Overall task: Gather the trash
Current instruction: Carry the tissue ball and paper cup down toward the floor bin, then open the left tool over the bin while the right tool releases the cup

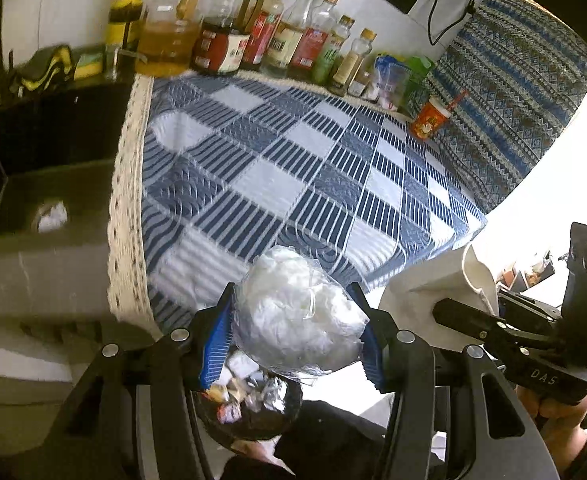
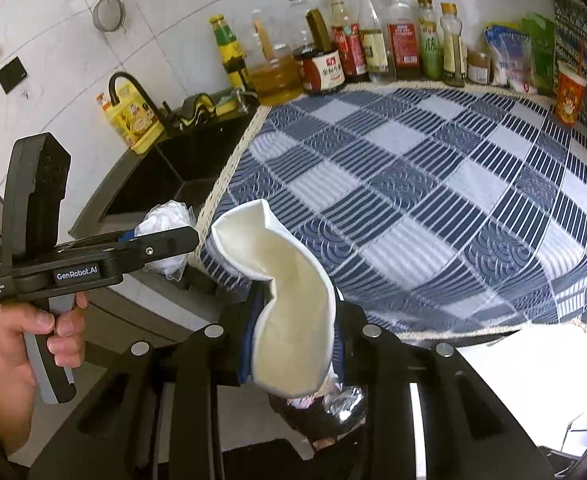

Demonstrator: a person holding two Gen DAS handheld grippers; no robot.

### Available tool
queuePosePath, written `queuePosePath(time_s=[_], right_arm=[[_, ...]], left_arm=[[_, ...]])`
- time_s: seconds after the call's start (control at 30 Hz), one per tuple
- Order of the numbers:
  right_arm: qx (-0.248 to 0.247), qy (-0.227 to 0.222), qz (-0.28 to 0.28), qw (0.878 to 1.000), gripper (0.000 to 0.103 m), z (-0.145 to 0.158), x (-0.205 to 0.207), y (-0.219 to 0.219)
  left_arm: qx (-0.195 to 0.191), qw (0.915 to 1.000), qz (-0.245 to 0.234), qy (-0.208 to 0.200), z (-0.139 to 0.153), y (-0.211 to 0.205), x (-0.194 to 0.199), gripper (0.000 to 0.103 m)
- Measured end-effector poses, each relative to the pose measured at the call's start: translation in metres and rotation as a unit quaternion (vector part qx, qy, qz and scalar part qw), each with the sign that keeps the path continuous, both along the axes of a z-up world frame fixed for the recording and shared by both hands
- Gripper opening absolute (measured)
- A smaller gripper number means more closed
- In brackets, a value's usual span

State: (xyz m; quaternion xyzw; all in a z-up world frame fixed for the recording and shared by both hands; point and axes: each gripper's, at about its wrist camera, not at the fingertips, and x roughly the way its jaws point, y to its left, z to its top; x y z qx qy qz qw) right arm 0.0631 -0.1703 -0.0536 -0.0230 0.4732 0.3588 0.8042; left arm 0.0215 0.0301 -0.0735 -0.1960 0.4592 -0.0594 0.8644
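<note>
left gripper (image 1: 297, 334) clamped on a plastic-wrapped wad (image 1: 297, 316) | right gripper (image 2: 293, 344) pinching a crushed paper cup (image 2: 289, 312), long axis running away from the jaws | trash bin (image 1: 249, 412) sits directly below both loads, left a touch nearer | release looks next

Checked blue cloth (image 2: 433, 200) covers the counter; bottles (image 2: 373, 40) line its back edge.

Bottles (image 2: 373, 40) line the wall behind the checked tablecloth (image 2: 433, 200), beside the sink (image 2: 165, 184).
</note>
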Motion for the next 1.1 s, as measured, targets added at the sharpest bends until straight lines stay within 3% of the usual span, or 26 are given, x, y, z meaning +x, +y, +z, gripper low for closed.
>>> queuePosePath(time_s=[0.2,0.43,0.63,1.0,1.1], right_arm=[[-0.022,0.039,0.017,0.999,0.031,-0.036,-0.01,0.009],[-0.05,0.097,0.023,0.994,0.031,-0.09,-0.014,0.011],[-0.067,0.156,0.008,0.985,0.031,-0.143,-0.018,0.003],[-0.081,0.201,-0.001,0.976,0.031,-0.202,-0.009,-0.008],[-0.082,0.225,-0.004,0.971,0.031,-0.234,-0.003,-0.008]], left_arm=[[-0.022,0.9993,0.003,0.029,-0.034,-0.007,-0.017,0.052],[-0.041,0.9947,0.01,0.093,-0.09,-0.011,-0.03,0.052],[-0.054,0.9871,0.01,0.151,-0.139,-0.014,-0.038,0.052],[-0.082,0.9693,0.029,0.23,-0.225,-0.019,-0.043,0.052],[-0.086,0.9625,0.037,0.255,-0.253,-0.018,-0.04,0.052]])
